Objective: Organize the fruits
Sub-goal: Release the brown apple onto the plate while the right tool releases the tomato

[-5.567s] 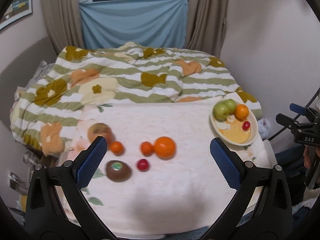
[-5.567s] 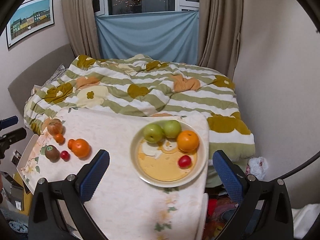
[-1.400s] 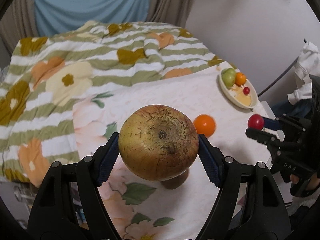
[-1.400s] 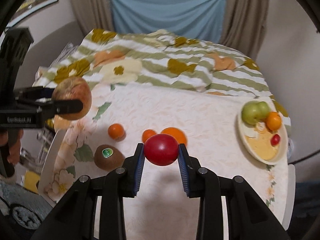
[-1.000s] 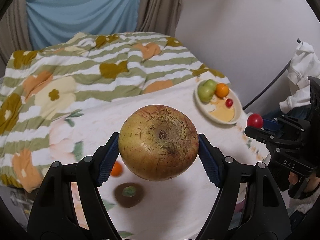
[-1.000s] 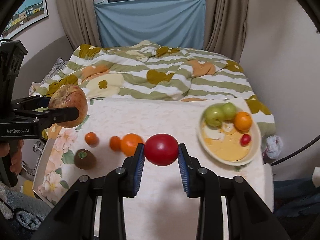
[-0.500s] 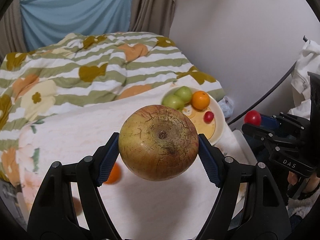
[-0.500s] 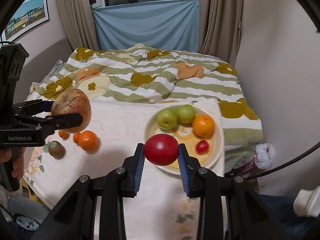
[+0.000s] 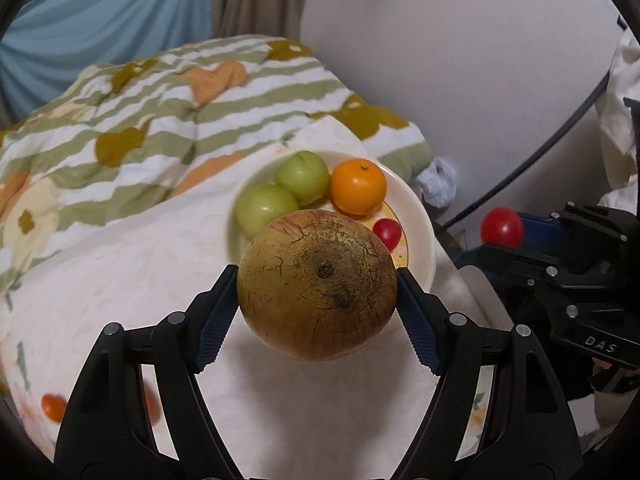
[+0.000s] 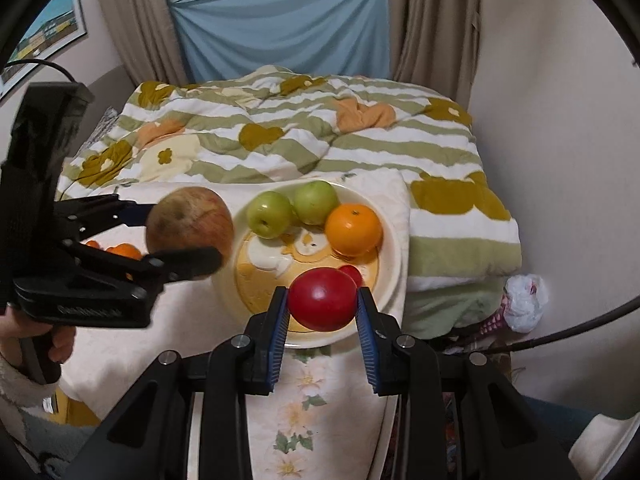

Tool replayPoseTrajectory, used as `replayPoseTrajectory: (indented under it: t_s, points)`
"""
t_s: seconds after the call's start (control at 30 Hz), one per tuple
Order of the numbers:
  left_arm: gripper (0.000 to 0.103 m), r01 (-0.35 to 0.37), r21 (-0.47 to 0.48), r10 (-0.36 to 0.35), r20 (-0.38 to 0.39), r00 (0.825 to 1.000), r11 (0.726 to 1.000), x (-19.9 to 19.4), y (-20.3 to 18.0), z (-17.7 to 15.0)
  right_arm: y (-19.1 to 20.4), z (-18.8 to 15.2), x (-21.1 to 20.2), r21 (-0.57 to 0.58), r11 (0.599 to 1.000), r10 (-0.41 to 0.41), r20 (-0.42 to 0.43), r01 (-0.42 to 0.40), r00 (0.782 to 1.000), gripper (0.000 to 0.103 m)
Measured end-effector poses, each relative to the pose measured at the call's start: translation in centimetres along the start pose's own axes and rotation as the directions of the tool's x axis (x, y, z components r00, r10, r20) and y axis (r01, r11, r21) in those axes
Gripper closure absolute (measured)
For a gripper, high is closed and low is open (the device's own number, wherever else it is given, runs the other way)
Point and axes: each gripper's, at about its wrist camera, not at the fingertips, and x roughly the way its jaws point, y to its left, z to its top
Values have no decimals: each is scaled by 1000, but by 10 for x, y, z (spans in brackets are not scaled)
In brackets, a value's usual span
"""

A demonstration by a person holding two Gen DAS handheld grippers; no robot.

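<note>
My left gripper [image 9: 318, 312] is shut on a large brownish apple [image 9: 316, 288], held in the air just left of the cream plate [image 9: 420, 216]. That apple [image 10: 190, 220] and the left gripper [image 10: 180, 236] also show at the left of the right wrist view. My right gripper [image 10: 322, 316] is shut on a small red fruit [image 10: 322, 298], hovering over the near rim of the plate [image 10: 394, 256]. The plate holds two green apples [image 10: 270, 214], an orange [image 10: 352, 230] and a small red fruit [image 10: 352, 272]. Small orange fruits [image 10: 124, 250] lie on the table at the left.
The table has a white floral cloth [image 10: 308, 392]; its right edge drops off near the plate. A striped, flowered quilt [image 10: 304, 132] covers the bed behind. A wall [image 10: 560, 120] stands to the right, with a white bag [image 10: 524, 302] on the floor. A hand [image 10: 44, 340] holds the left gripper.
Both grippers have carried their fruit to the right, from the loose fruit toward the plate. The plate now lies directly under the right gripper and beside the left one. Both grips are unchanged.
</note>
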Motion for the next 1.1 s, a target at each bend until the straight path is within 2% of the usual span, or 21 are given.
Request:
replayPoseTrajectory:
  t_s: [0.13, 0.37, 0.57, 0.63, 0.67, 0.7, 0.77, 1.1]
  points:
    - [20, 31, 34, -29, -48, 998, 999, 27, -5, 6, -12, -5, 10, 49, 999, -20, -19, 21, 1000, 72]
    - [20, 45, 100, -32, -123, 992, 994, 61, -14, 7, -22, -8, 18, 117, 992, -47, -44, 52, 998, 72]
    - [19, 39, 128, -21, -140, 990, 991, 70, -17, 4, -24, -11, 16, 150, 986, -64, -45, 70, 997, 72]
    - [15, 51, 122, -35, -129, 991, 991, 66, -16, 4, -25, -13, 13, 159, 984, -71, -44, 77, 997, 72]
    - [10, 51, 123, -37, -119, 992, 991, 62, -17, 5, -26, -13, 11, 162, 984, -73, -42, 79, 996, 72]
    - [0, 46, 126, -32, -110, 993, 991, 59, -17, 5, -25, -13, 11, 165, 983, -75, -40, 81, 996, 72]
    - [0, 25, 127, -14, -81, 997, 992, 48, -16, 6, -26, -14, 7, 170, 982, -80, -35, 85, 996, 72]
    - [0, -63, 77, 68, -73, 995, 995, 7, 9, -5, -18, -11, 1, 150, 986, -68, -16, 69, 998, 72]
